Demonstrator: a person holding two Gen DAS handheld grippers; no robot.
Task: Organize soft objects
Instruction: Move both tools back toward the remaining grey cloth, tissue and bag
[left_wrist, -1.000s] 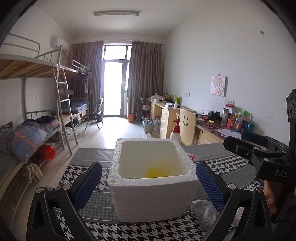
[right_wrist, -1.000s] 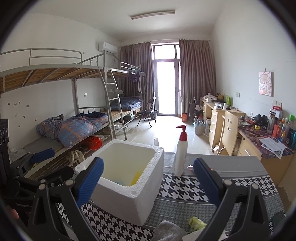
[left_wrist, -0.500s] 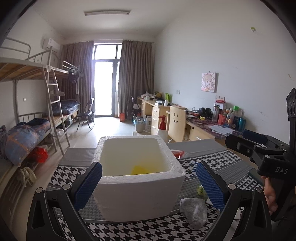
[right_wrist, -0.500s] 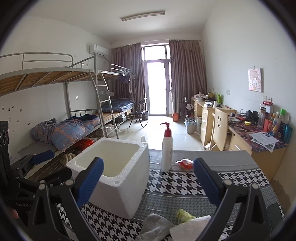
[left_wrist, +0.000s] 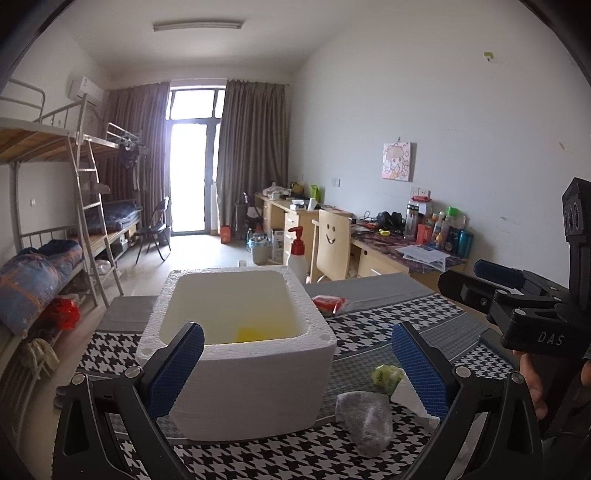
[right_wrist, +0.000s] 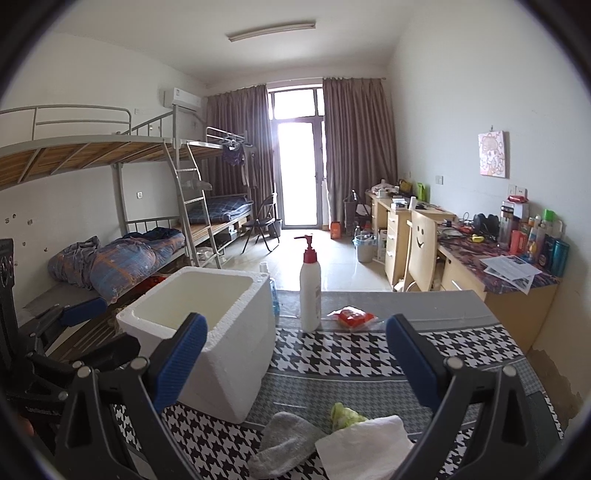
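A white foam box (left_wrist: 236, 354) stands on the houndstooth tablecloth (left_wrist: 369, 332), with a yellow soft object (left_wrist: 251, 334) inside. A grey cloth (left_wrist: 365, 417), a green soft item (left_wrist: 386, 374) and a white folded cloth (left_wrist: 410, 400) lie to its right; they also show in the right wrist view as the grey cloth (right_wrist: 284, 439), the green item (right_wrist: 345, 413) and the white cloth (right_wrist: 365, 450). My left gripper (left_wrist: 295, 369) is open and empty, in front of the box. My right gripper (right_wrist: 295, 362) is open and empty, above the cloths; the foam box (right_wrist: 221, 332) is to its left.
A white pump bottle with red top (right_wrist: 310, 291) and a red packet (right_wrist: 352, 317) stand behind the box. Desks with clutter (right_wrist: 498, 251) line the right wall, bunk beds (right_wrist: 110, 206) the left. The table's far edge (right_wrist: 388, 295) is grey.
Both grippers have pulled back and shifted right. The box now sits further left in both views and the cloths have come into view. Both stay open.
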